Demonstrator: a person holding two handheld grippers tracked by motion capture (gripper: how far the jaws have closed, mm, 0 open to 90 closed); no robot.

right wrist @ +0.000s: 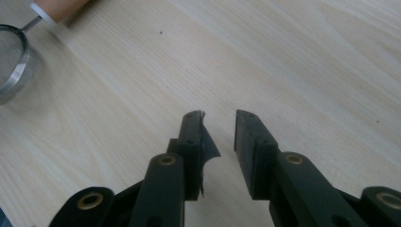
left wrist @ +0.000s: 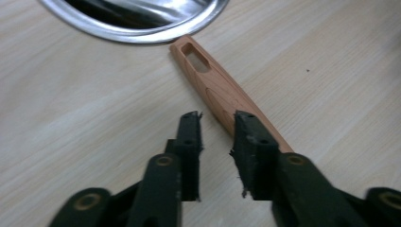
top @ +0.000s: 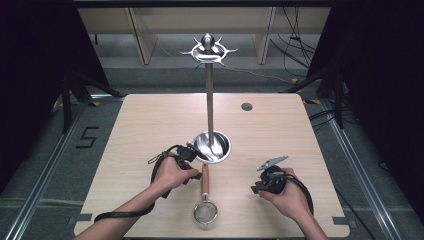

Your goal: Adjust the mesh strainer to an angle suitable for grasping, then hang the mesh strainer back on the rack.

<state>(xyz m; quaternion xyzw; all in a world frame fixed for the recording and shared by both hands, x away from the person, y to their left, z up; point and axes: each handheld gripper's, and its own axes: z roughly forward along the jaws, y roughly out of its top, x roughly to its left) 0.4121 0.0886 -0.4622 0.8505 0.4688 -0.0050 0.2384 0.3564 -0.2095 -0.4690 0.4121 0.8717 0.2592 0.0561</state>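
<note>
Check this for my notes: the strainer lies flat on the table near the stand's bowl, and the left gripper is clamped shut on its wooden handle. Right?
Not quite. The strainer does lie on the table near the bowl, but the left gripper is open: the left gripper view shows a gap between its jaws, with the handle beside them, ungripped.

Left gripper (top: 192, 161) jaws parted, angled low over table; right gripper (top: 265, 182) jaws parted, nothing between.
</note>
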